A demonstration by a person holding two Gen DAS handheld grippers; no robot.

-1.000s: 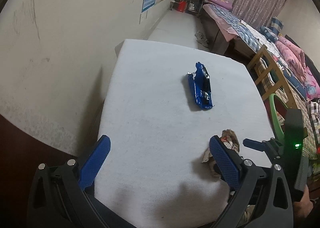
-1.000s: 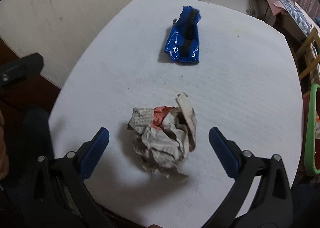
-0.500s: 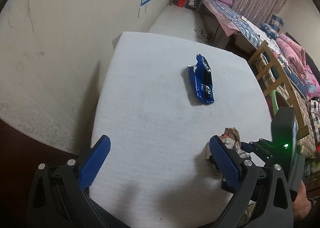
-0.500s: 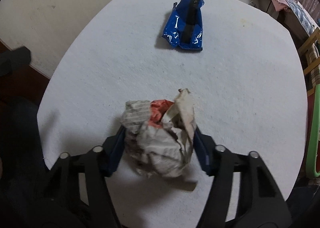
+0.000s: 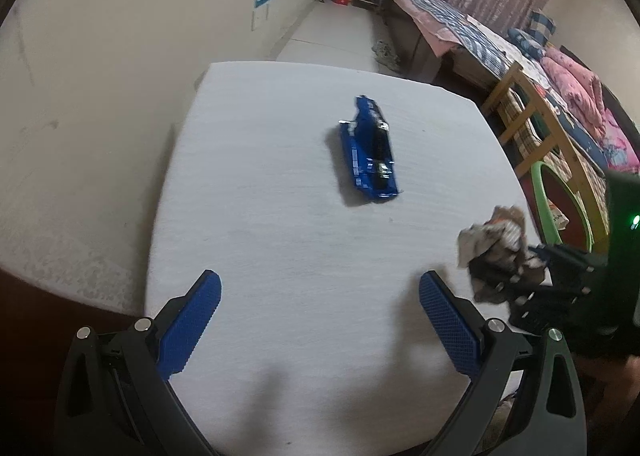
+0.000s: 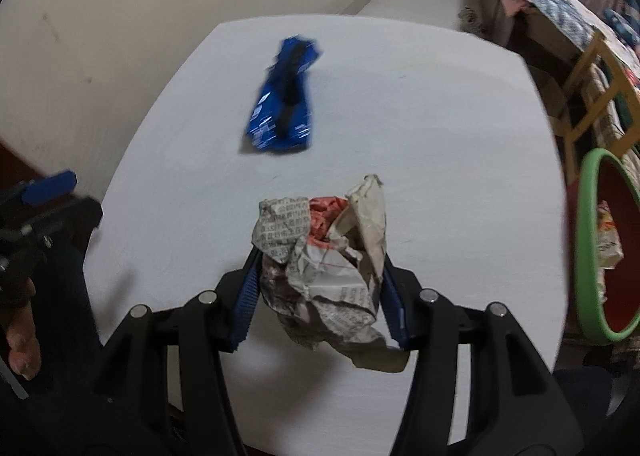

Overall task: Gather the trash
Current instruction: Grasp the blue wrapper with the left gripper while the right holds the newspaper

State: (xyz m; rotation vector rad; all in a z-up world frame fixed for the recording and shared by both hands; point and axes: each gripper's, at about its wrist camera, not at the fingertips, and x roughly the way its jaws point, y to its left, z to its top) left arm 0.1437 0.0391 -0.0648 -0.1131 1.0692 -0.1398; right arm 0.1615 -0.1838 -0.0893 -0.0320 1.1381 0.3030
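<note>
Our right gripper (image 6: 320,296) is closing its ribbed blue fingers (image 6: 244,306) on the crumpled newspaper ball (image 6: 324,260), above the bench's (image 5: 280,236) near right edge. Our left gripper (image 5: 320,320) gapes empty. Farther, mid-bench, lies a glossy, flattened blue wrapper (image 5: 370,148). A green-rimmed bin (image 6: 588,240) stands right.

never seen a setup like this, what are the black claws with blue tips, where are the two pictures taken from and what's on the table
There is no robot. A person holds a two-finger gripper in each hand, and each gripper has a wide-angle camera looking along its fingers.

In the left gripper's picture, the left gripper stands open with nothing between its blue pads, above the white table.

In the right gripper's picture, the right gripper is closing, its pads pressing a crumpled newspaper ball.

A flattened blue wrapper lies on the table further off. At the right edge stands a green-rimmed bin, probably where the trash goes.
</note>
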